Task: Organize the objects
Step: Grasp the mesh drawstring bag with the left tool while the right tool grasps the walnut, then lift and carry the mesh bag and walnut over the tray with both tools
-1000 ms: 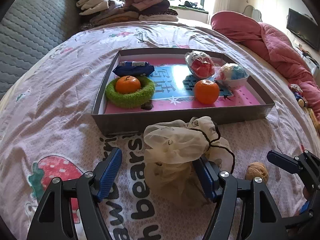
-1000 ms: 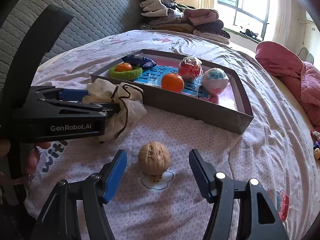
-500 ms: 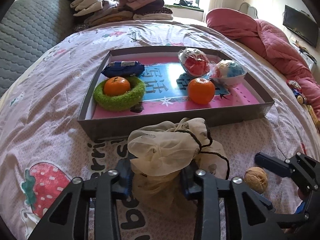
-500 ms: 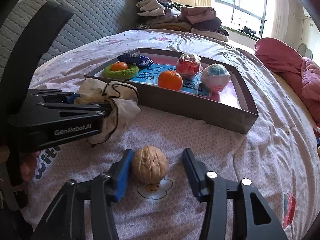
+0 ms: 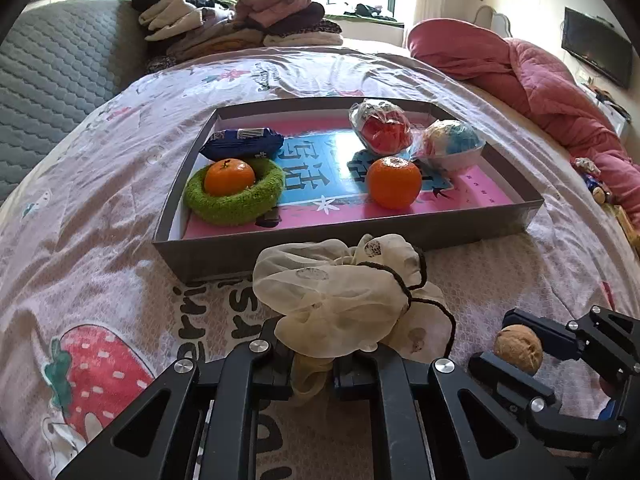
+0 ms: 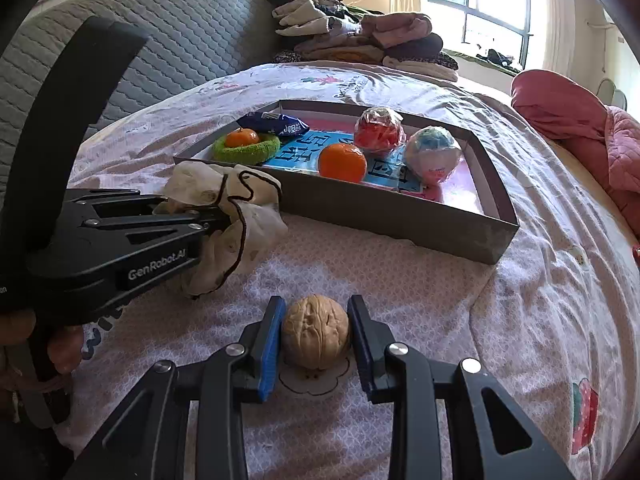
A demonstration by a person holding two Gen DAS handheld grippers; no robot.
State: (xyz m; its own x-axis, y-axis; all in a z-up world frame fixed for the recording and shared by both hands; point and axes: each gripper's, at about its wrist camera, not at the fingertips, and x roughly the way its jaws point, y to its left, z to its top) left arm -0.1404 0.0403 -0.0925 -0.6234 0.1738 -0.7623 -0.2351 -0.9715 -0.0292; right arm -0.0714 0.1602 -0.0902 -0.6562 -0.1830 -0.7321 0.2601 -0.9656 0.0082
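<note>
1. The left gripper (image 5: 314,364) is pressed together on the cream mesh pouch (image 5: 340,300); the thin fabric is pinched between its two fingers, and most of the pouch bulges just ahead of the fingertips and a little to their right.
2. A dark drawstring (image 5: 424,300) runs around the pouch and hangs in a loop on its right side.
3. The right gripper (image 6: 316,334) is closed on the walnut (image 6: 316,332); both pads touch the shell, one on each side, and the nut sits on the bed sheet (image 6: 400,280) right between the fingertips.
4. Seen from the left gripper, the right gripper (image 5: 520,350) and the walnut (image 5: 518,348) are low on the right side, beside the pouch but not touching it.
5. Seen from the right gripper, the left gripper (image 6: 216,216) is to the left and a little ahead, with the pouch (image 6: 232,216) hanging from its tip, and a person's hand (image 6: 44,344) holds its handle.
6. The grey box (image 5: 360,240) lies just ahead of both grippers; its near wall is just beyond the pouch.
7. Inside the box, on the left, a tangerine (image 5: 229,177) rests in a green fuzzy ring (image 5: 236,204), with a blue packet (image 5: 242,144) behind it.
8. A second tangerine (image 5: 394,182) stands more to the right, and behind it are a red wrapped ball (image 5: 382,130) and a blue and white wrapped ball (image 5: 450,144), side by side.
9. Far ahead, beyond the box, folded clothes (image 5: 240,20) are piled, and a pink quilt (image 5: 540,80) lies on the right.
</note>
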